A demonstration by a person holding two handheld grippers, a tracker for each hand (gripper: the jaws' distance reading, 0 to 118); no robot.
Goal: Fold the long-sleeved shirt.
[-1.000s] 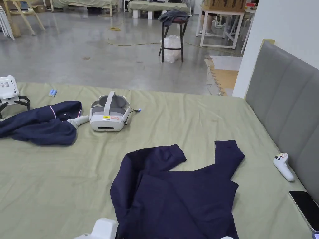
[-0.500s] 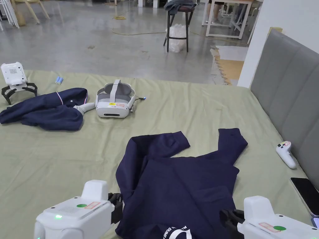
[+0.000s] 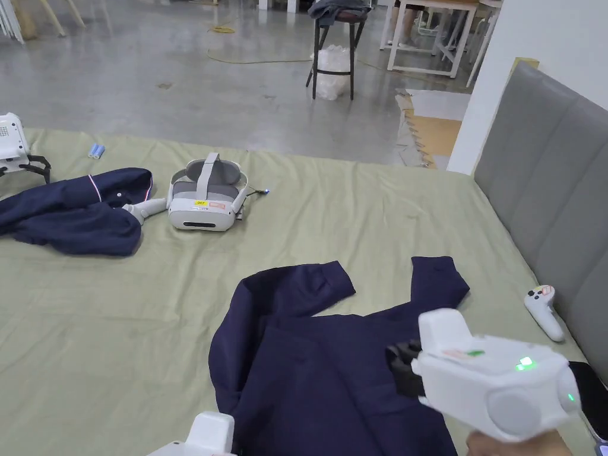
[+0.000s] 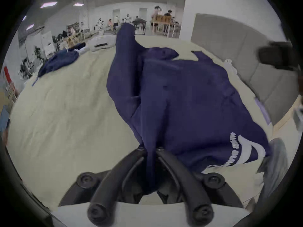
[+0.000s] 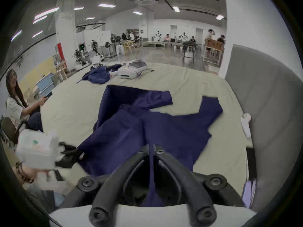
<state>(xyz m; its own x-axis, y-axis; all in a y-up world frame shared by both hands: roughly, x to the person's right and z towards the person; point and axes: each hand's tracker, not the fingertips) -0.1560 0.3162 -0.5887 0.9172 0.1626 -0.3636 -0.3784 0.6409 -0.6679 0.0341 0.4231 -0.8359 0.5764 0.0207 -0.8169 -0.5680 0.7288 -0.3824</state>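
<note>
Shirt [image 3: 332, 362] lies spread on the bed [image 3: 119, 332], sleeves at the far end, hem end nearest the person.

Left tongs [image 4: 151, 149]: clenched on a pinch of shirt fabric at the near left edge; cloth runs between both jaws. Right tongs [image 5: 151, 147]: clenched on a thin fold of the shirt at the near right side, lifted above the shirt body in the head view [image 3: 404, 362]. Right gripper view is motion-blurred around the left unit.

Judgement: lifting the hem end to fold it forward toward the sleeves.

Risks:
- Both pinches are thin. If the cloth drags on the sheet, a fold could slip out of either jaw pair.
- Right side sits higher than left; uneven lift would skew the fold line.
- Left sleeve [image 3: 297, 285], ahead of the left tongs, lies bent inward; folding over it may trap a bunch.
- Controller [image 3: 541, 312] and phone [image 3: 588, 392], right of the right tongs, could be swept by the cloth.
</note>
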